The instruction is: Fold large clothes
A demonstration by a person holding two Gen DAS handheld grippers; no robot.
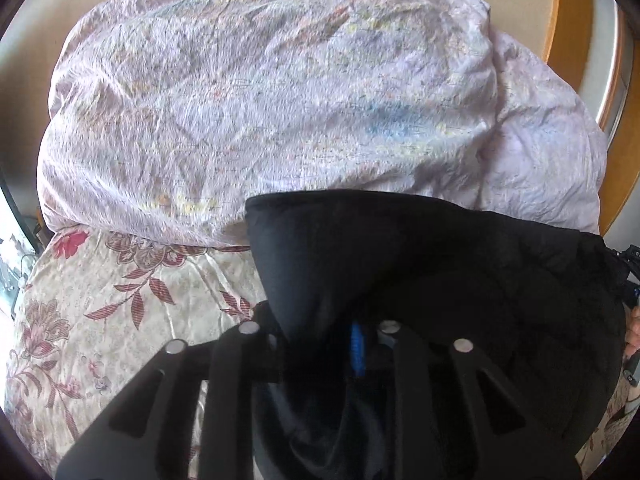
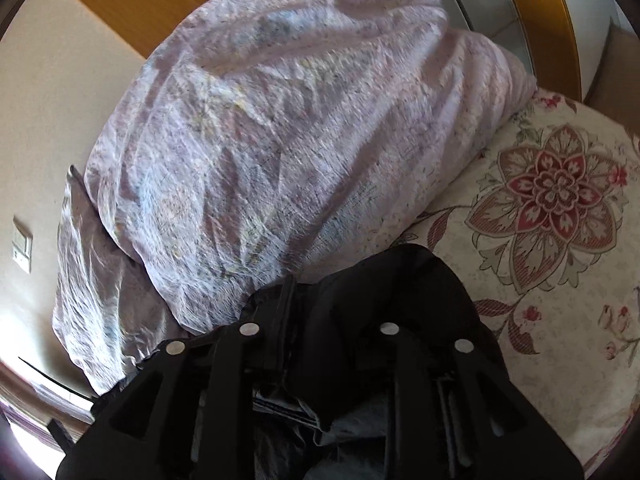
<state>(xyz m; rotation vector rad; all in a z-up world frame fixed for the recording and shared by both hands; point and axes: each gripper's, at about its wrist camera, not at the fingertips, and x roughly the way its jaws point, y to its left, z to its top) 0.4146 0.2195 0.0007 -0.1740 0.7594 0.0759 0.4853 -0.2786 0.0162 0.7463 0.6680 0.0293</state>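
Observation:
A black padded garment (image 1: 420,264) hangs bunched over my left gripper (image 1: 320,332), which is shut on a fold of it above the floral bed sheet (image 1: 100,300). A blue tab (image 1: 356,348) shows between the fingers. In the right wrist view the same black garment (image 2: 380,292) drapes over my right gripper (image 2: 320,332), which is shut on it. The fingertips of both grippers are hidden by the cloth.
A big crumpled pale lilac duvet (image 1: 260,100) lies heaped at the head of the bed, also in the right wrist view (image 2: 280,140). A wooden headboard (image 1: 568,20) and cream wall stand behind. A wall switch (image 2: 22,248) is at the left.

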